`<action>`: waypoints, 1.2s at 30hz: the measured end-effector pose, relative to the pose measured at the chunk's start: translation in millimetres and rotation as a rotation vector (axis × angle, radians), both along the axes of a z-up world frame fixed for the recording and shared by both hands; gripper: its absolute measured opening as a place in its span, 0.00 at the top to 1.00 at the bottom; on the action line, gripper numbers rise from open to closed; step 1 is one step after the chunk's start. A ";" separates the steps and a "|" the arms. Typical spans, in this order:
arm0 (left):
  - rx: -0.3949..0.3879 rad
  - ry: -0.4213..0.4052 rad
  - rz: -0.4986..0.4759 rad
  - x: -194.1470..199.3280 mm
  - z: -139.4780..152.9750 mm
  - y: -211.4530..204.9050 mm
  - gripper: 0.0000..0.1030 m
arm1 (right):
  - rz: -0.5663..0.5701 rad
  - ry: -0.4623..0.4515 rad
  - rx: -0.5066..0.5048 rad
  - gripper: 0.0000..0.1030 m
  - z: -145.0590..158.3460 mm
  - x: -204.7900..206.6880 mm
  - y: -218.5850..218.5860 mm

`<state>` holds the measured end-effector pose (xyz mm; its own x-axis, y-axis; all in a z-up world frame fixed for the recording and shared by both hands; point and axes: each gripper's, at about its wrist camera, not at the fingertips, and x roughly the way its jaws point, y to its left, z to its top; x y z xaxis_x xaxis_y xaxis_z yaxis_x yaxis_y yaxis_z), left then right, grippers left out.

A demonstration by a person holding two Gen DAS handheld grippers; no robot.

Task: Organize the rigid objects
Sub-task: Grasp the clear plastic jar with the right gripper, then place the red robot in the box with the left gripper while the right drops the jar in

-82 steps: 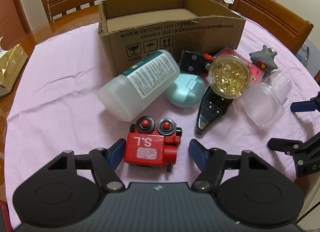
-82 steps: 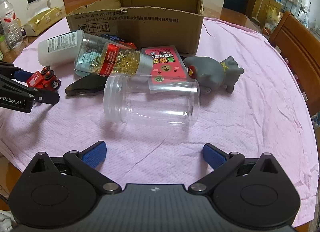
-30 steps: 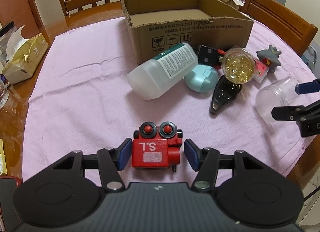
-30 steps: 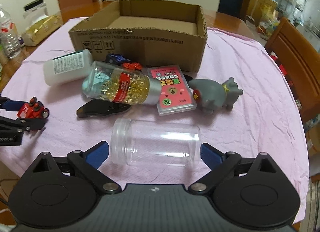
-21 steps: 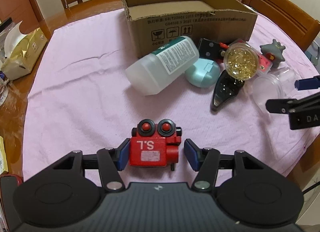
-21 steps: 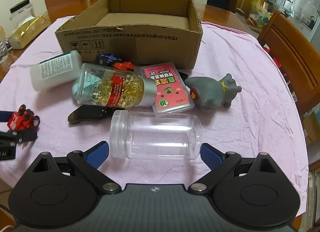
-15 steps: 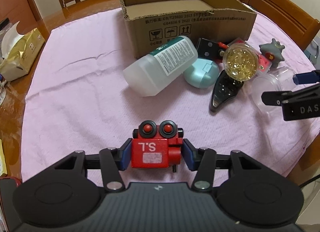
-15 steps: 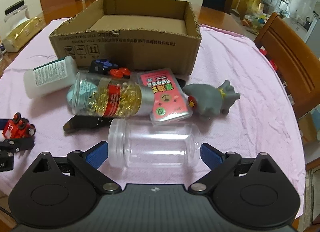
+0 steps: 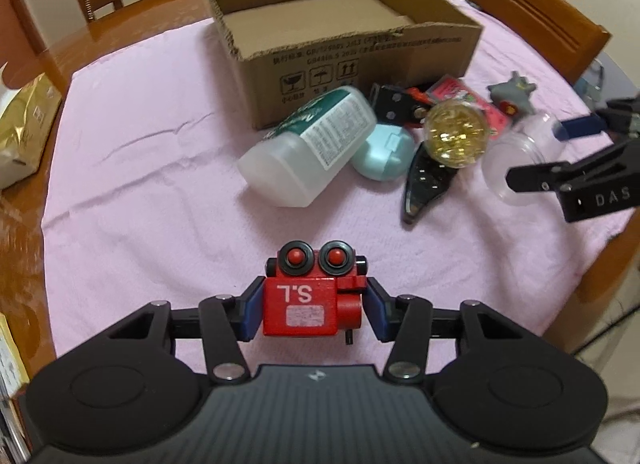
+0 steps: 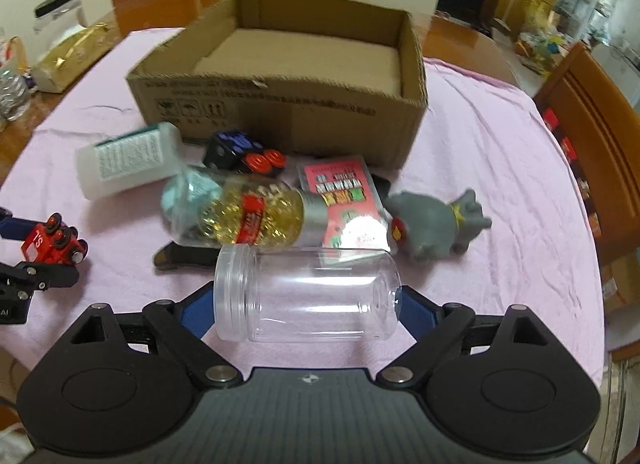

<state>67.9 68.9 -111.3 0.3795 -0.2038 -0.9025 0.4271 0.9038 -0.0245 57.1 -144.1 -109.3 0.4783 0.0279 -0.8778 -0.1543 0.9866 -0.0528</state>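
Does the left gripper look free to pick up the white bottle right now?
Probably not: the left gripper is shut on the red toy train, so it has no free grip, though bare cloth lies before the white bottle.

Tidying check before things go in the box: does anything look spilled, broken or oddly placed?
Nothing looks spilled or broken. The capsule bottle, the white bottle and the clear jar all lie on their sides, and the capsule bottle rests on top of a black object. The cardboard box has a ragged torn rim.
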 end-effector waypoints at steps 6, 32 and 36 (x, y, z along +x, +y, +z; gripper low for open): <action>-0.003 0.001 -0.028 3.8 37.8 0.3 0.51 | 0.087 -0.010 0.026 0.08 28.1 3.9 -5.1; -0.033 -0.234 0.034 171.7 90.4 -65.6 0.51 | 0.257 -0.196 0.100 0.08 93.4 81.5 -37.2; -0.014 -0.229 0.046 204.7 78.4 -68.8 0.51 | 0.233 -0.199 0.092 0.08 94.6 83.9 -39.5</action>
